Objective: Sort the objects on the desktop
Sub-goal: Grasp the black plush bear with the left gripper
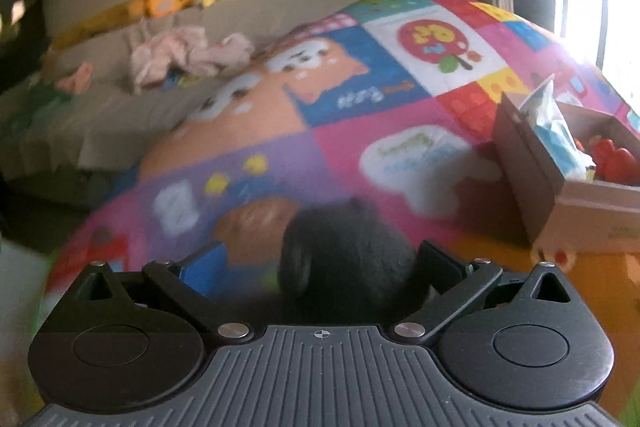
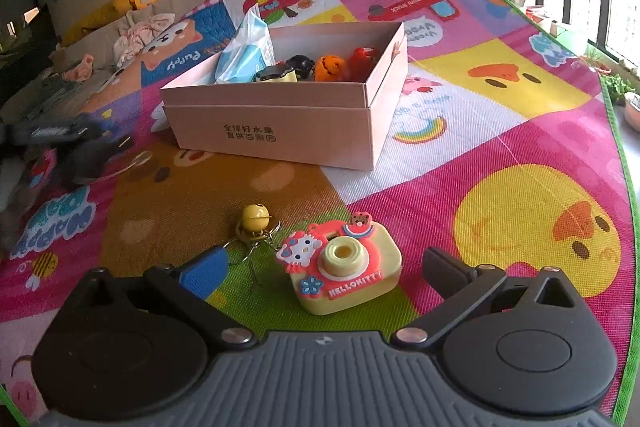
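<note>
Yellow toy camera (image 2: pixel 346 267) sits between the spread right gripper (image 2: pixel 324 271) fingers; the keychain bell (image 2: pixel 256 217) at 11 o'clock could be snagged. A black fuzzy thing (image 1: pixel 348 259) is pinched by the left gripper (image 1: pixel 320 267) and could be dropped.

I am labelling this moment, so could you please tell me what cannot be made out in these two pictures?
- Left wrist view: the dark object between the left hand-held gripper fingers is blurred; its identity is unclear.
- Left wrist view: the box is cut off by the right edge.
- Right wrist view: the box wall hides the lower parts of the toys inside.
- Right wrist view: the left hand-held gripper is motion-blurred.

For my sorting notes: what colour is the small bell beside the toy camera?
Yellow; the bell shows best in the right wrist view.
</note>
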{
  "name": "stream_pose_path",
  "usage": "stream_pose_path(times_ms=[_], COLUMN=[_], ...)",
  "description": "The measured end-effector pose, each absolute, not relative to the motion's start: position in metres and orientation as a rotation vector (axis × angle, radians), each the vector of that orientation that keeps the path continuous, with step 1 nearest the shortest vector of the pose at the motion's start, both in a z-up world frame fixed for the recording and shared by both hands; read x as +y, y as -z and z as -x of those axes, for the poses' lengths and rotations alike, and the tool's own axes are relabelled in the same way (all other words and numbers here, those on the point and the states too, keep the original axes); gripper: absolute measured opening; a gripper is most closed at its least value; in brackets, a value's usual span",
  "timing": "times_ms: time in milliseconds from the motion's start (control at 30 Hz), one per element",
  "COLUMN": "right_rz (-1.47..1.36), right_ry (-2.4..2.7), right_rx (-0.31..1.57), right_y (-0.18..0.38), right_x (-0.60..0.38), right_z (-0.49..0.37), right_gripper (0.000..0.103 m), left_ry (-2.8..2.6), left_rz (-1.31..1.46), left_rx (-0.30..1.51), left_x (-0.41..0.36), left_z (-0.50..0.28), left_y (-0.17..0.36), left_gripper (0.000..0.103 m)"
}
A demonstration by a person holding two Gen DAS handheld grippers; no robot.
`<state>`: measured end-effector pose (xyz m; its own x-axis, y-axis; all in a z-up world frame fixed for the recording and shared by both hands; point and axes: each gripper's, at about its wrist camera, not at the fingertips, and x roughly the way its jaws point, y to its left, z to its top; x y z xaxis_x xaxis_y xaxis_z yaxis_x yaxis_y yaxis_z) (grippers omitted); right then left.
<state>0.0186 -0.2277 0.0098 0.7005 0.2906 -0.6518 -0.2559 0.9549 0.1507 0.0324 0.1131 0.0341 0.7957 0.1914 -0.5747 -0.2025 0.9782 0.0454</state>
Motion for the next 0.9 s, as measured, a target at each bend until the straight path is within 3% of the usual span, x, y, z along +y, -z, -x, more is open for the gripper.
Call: stream_pose_path(times_ms=[267, 733, 800, 867, 900], right_rz=[-0.032, -0.031, -0.032, -0.035, -0.036], right_ry=[-0.296, -0.286, -0.284, -0.282, -0.282], right_rx=[0.738, 0.735, 0.733, 0.733, 0.733], right_y=[-0.009, -0.010, -0.010, -0.010, -0.010], right_x=[-0.226, -0.225, -0.226, -0.226, -0.226], right_z=[-0.019, -0.018, -0.018, -0.018, -0.018], right_gripper=[0.103, 0.103, 0.103, 0.103, 0.103], left_ry=[-0.132, -0.174, -0.168, -0.163, -0.171], left_rz=[0.067, -0.022, -0.042, -0.065, -0.074], left_rx=[0.628, 0.682, 0.680, 0.689, 0.692], left_x=[0.124, 0.093, 0.089, 0.085, 0.083], left_z=[0.010, -0.047, -0.049, -0.052, -0.053], left_y=[-0.036, -0.026, -0.025, -0.025, -0.025], left_gripper=[0.103, 0.103, 0.100, 0.077, 0.078])
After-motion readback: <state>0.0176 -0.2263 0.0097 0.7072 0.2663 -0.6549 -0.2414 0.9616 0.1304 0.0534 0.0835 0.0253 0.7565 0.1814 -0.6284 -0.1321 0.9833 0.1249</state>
